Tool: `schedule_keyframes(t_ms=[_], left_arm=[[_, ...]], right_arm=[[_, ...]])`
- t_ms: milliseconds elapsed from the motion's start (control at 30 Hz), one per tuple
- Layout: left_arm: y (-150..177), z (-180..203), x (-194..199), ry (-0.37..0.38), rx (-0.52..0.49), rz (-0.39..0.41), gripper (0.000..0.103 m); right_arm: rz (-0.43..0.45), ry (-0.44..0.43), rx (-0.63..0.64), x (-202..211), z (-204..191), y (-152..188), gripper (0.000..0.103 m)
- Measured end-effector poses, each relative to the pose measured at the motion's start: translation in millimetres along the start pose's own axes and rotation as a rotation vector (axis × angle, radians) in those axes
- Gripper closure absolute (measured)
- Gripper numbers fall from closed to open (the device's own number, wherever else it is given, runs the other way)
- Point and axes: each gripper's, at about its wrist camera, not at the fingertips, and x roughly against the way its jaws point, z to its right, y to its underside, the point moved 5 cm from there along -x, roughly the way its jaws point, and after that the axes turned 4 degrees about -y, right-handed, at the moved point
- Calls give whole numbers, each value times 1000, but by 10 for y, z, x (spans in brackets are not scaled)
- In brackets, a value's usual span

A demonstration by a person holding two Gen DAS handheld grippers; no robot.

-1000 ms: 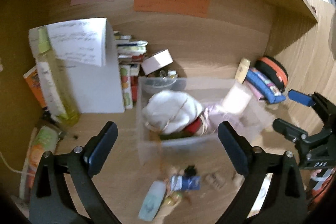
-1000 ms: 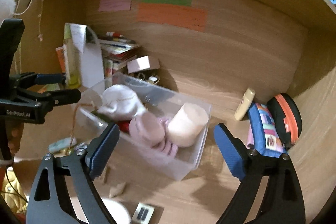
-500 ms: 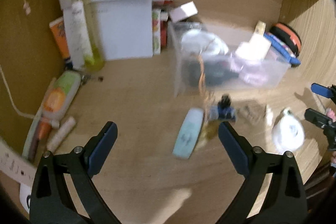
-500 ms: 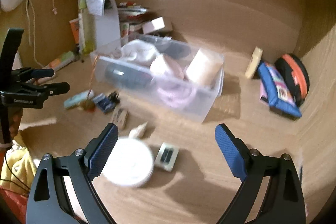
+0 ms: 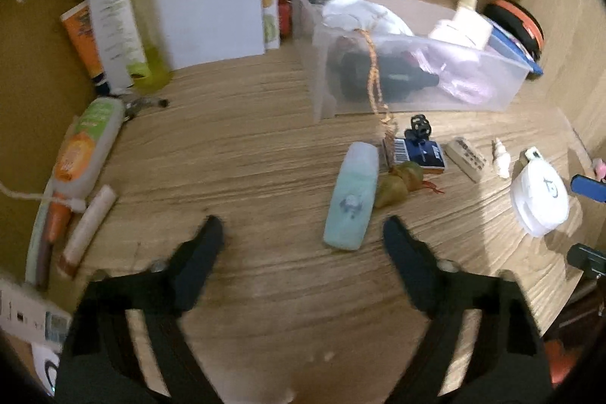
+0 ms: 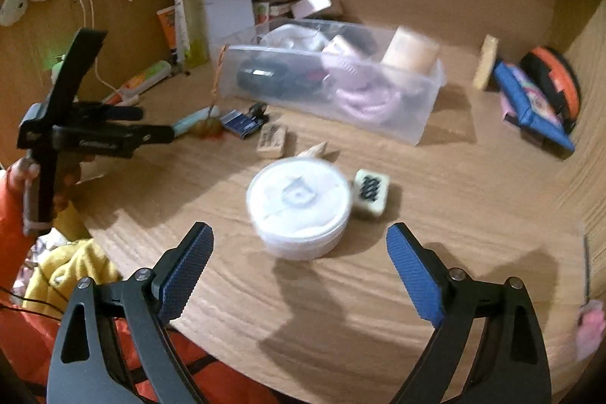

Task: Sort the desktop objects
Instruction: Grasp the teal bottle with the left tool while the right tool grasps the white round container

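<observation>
- On the wooden desk (image 5: pixel 235 154) in the left wrist view, the left gripper (image 5: pixel 303 233) is closing with nothing between its jaws; a pale blue tube (image 5: pixel 352 195) lies just ahead, and a clear bin (image 5: pixel 503 93) sits further back.
- Over in the right wrist view, the right gripper (image 6: pixel 299 248) is wide open and empty, hovering right by a white round tub (image 6: pixel 299 207), with a mahjong tile (image 6: pixel 371 192) touching the tub's right side.
</observation>
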Motion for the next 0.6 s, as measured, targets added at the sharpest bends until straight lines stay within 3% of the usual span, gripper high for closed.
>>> schedule_keyframes(t_ms=[133,200,533,600], left_arm=[[-41,47,-52,15,-37,-10,40],[-69,47,-66,25,-41,-12,45],[-274,101,-209,43,-59,-9,46],[-313,131,-235,49,-66,1,53]], right_arm=[[-23,-31,-20,-74,0,24,33],[-38,-41,-31,-118,8,31,34],[-63,-50,-37,-320,-30,-25,36],[-60,-43,-35,-352,-32,-48,36]])
